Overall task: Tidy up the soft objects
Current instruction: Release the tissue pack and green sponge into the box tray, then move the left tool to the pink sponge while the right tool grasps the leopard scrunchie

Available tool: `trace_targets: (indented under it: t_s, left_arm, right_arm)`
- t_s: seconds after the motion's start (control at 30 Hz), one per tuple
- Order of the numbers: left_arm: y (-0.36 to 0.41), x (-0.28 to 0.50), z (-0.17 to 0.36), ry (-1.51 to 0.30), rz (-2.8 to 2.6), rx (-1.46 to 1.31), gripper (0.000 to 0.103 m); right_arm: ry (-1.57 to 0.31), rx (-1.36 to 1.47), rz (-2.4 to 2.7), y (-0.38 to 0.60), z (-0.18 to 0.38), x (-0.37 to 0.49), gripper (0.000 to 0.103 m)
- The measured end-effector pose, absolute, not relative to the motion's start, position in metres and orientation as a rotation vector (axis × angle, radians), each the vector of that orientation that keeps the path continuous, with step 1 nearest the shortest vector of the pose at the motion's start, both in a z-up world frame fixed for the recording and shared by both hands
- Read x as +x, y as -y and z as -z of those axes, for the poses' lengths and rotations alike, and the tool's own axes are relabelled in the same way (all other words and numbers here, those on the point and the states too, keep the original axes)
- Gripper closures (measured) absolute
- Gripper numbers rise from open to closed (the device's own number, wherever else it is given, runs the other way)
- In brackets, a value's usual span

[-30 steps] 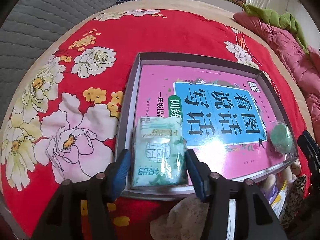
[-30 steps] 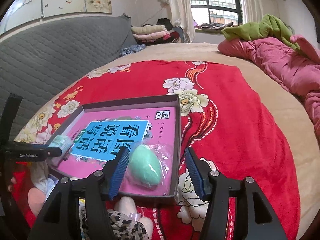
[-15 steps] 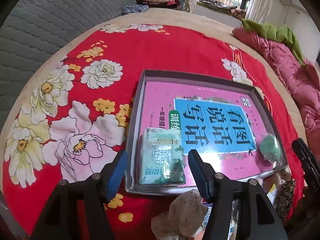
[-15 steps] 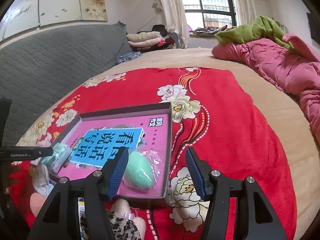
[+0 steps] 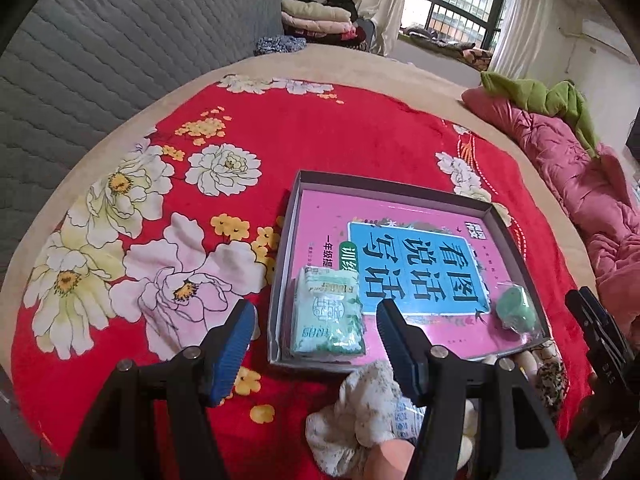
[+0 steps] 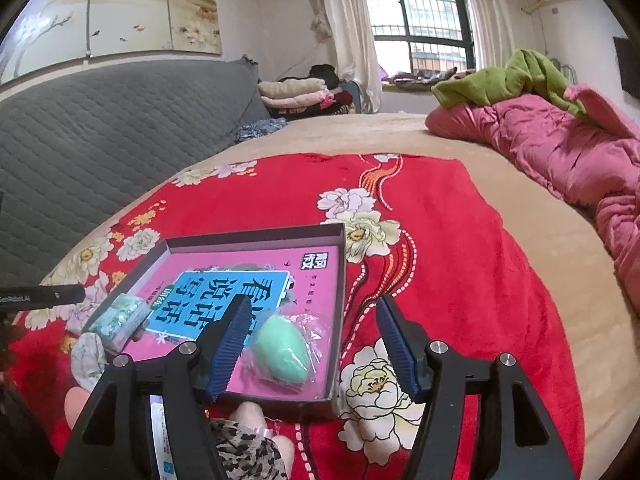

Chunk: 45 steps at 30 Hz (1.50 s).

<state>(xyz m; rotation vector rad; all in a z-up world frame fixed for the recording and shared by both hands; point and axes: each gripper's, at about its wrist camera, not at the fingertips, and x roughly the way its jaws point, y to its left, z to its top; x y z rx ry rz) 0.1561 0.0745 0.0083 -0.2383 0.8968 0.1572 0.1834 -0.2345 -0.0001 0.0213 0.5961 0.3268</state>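
Shallow grey cardboard box [image 5: 280, 280] w/ pink-and-blue book as floor, on red floral blanket [image 5: 320, 140].
Left gripper [image 5: 316, 340]: released, jaws just widened, empty; green-white plastic tissue pack [image 5: 326, 316] ahead betw. tips, in box.
Right gripper [image 6: 308, 344]: released, jaws just widened, empty; mint-green egg-shaped sponge in clear wrap [image 6: 284, 350] just ahead, left of centre, in box.
Step, judged: both drops done. Next: fetch crumpled floral cloth [image 5: 356, 412] below left jaws.

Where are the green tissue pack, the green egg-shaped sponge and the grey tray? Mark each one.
green tissue pack [image 5: 327, 312]: left wrist view, middle of its printed top face.
green egg-shaped sponge [image 6: 282, 350]: right wrist view, middle of its rounded body.
grey tray [image 5: 286, 240]: left wrist view, its left wall.
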Motion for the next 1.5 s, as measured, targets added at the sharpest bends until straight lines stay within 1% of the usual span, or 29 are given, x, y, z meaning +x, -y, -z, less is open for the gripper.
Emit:
trace_targets:
  t_s: [0.1,0.37,0.77,1.1,1.5]
  left_arm:
    - [-0.071,0.148,-0.01,-0.89,-0.151,-0.232,0.04]
    - [-0.059,0.126,-0.016,-0.876,-0.13,-0.212,0.04]
    - [-0.048,0.106,-0.024,-0.853,-0.105,-0.189,0.04]
    - [-0.044,0.092,-0.014,-0.873,-0.079,-0.172,0.04]
    - [-0.032,0.079,-0.005,-0.899,-0.027,-0.158,0.04]
  right_arm:
    - [-0.582,0.021,-0.327,0.238,-0.005,0.178,0.033]
    - [-0.536,0.039,-0.302,0.253,-0.02,0.154,0.031]
    - [-0.572,0.124,-0.297,0.259,-0.019,0.119,0.03]
    - [-0.647,0.03,-0.321,0.24,-0.004,0.091,0.03]
    - [-0.684,-0.043,-0.331,0.23,0.002,0.075,0.03]
